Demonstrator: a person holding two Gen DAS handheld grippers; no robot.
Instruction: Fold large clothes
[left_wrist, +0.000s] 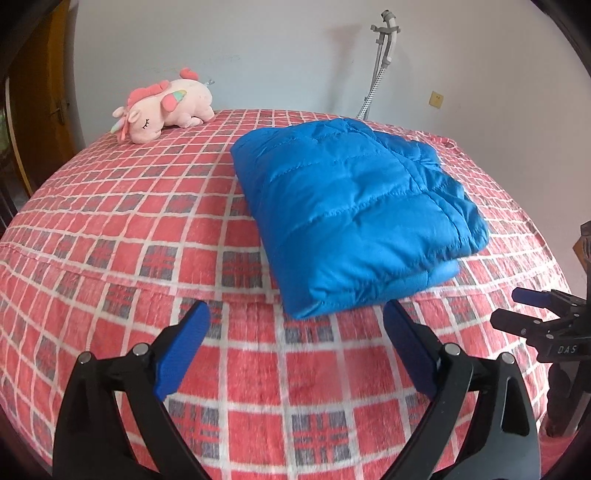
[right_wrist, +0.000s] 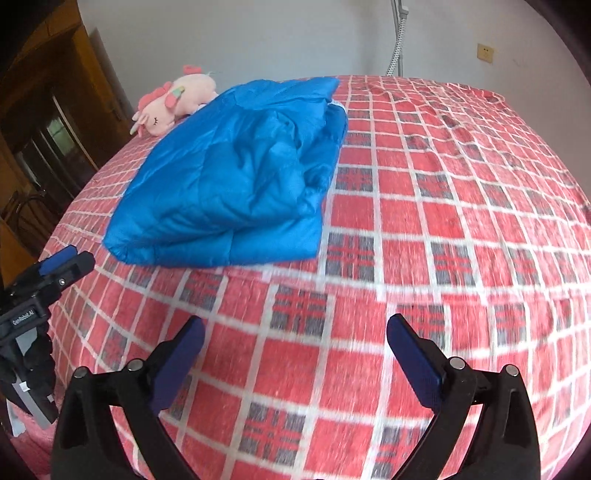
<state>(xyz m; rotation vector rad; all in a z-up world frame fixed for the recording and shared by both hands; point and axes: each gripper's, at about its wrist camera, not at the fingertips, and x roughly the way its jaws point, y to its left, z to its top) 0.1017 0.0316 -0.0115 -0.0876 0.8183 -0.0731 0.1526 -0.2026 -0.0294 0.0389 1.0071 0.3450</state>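
Observation:
A blue quilted puffer jacket (left_wrist: 354, 214) lies folded into a thick rectangle on the red plaid bed cover (left_wrist: 110, 229). It also shows in the right wrist view (right_wrist: 236, 177), up and to the left. My left gripper (left_wrist: 297, 317) is open and empty, just short of the jacket's near edge. My right gripper (right_wrist: 295, 332) is open and empty, over bare bed cover (right_wrist: 461, 206) to the right of the jacket. The right gripper shows at the right edge of the left wrist view (left_wrist: 532, 314). The left gripper shows at the left edge of the right wrist view (right_wrist: 62, 266).
A pink unicorn plush (left_wrist: 166, 109) lies at the far left of the bed, behind the jacket (right_wrist: 173, 101). A garment steamer pole (left_wrist: 380, 62) stands by the white wall. A wooden door (left_wrist: 40, 103) is at the left. A wall socket (left_wrist: 436, 99) is at the right.

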